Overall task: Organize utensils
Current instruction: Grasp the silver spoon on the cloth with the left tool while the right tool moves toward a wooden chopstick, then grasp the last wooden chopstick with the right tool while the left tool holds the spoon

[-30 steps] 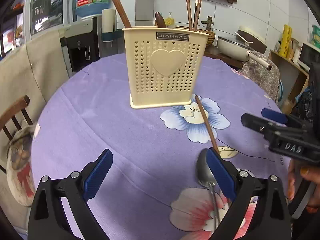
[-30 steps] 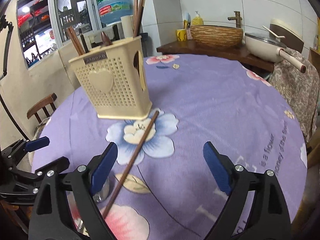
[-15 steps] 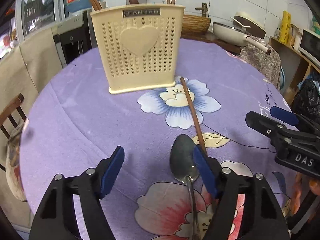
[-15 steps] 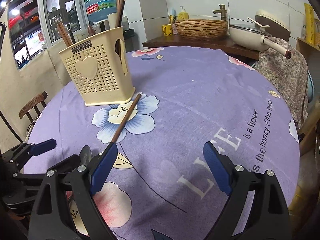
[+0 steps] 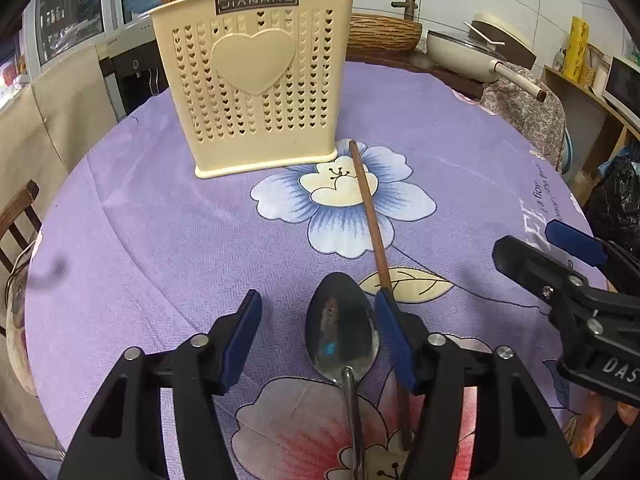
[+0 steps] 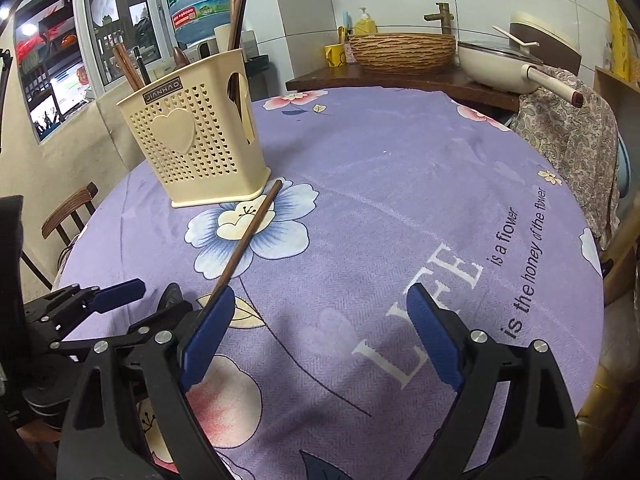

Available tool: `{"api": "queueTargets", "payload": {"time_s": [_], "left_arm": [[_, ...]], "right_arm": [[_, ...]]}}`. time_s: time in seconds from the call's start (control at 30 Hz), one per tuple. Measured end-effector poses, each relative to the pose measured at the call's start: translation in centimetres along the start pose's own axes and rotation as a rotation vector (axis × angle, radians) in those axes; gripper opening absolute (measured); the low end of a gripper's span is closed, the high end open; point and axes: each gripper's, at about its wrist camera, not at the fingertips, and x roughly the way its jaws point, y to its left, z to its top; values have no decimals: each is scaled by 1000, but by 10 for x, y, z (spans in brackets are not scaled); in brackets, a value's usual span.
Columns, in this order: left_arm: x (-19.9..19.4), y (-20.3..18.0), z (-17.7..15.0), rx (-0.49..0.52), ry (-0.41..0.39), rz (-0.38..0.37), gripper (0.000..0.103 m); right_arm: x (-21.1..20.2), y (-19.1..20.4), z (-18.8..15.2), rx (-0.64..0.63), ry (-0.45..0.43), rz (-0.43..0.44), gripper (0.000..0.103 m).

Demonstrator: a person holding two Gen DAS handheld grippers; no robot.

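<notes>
At the far left a wooden chair (image 5: 18, 210) stands against the edge of the round table, which is covered by a purple floral tablecloth (image 5: 160, 248). Further in, toward the back of the table, a cream perforated utensil holder (image 5: 256, 80) marked JIANHAO stands upright, with a raised heart on its front; brown chopsticks (image 6: 236, 8) and a dark rounded handle tip stick out of its top. The left gripper (image 5: 318, 334) hovers low over the near part of the cloth with its 2 blue-padded fingers (image 5: 242, 336) spread apart, gripping nothing. Between those fingers lies a metal spoon (image 5: 342, 328), bowl pointing toward the holder, nearer the right finger; whether that finger touches the bowl cannot be told. Just right of the spoon a single brown chopstick (image 5: 370, 216) lies flat on the cloth, its far tip just beside the holder's base at its right corner, its near end running under the left gripper's right finger. Further right, the right gripper (image 6: 320, 334) is held above the cloth near the printed word LIFE, its jaws wide apart and empty. Behind the table at the right, a woven basket (image 6: 402, 50) and a cream pan (image 6: 504, 66) with a long handle sit on a dark counter.
</notes>
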Motion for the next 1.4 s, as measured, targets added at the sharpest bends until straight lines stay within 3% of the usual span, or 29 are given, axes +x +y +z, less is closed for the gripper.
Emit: {"api": "queueTargets", "payload": {"time_s": [0.43, 0.63, 0.73, 1.0, 1.2, 1.3, 1.4], "left_arm": [[-2, -6, -8, 12, 8, 10, 54], [-3, -7, -8, 16, 8, 18, 46], [-4, -5, -8, 12, 4, 15, 37], [-6, 10, -5, -5, -8, 9, 37], [-3, 33, 2, -37, -14, 28, 37], [-2, 40, 5, -42, -15, 35, 37], [0, 47, 6, -48, -12, 37, 37]], "right_arm": [[3, 1, -1, 14, 16, -5, 87], [6, 3, -3, 11, 28, -7, 87], [7, 4, -2, 9, 34, -6, 87], [17, 14, 9, -8, 89, 27, 87], [42, 45, 29, -92, 131, 49, 87], [59, 63, 42, -121, 139, 40, 78], [78, 73, 51, -131, 147, -4, 63]]}}
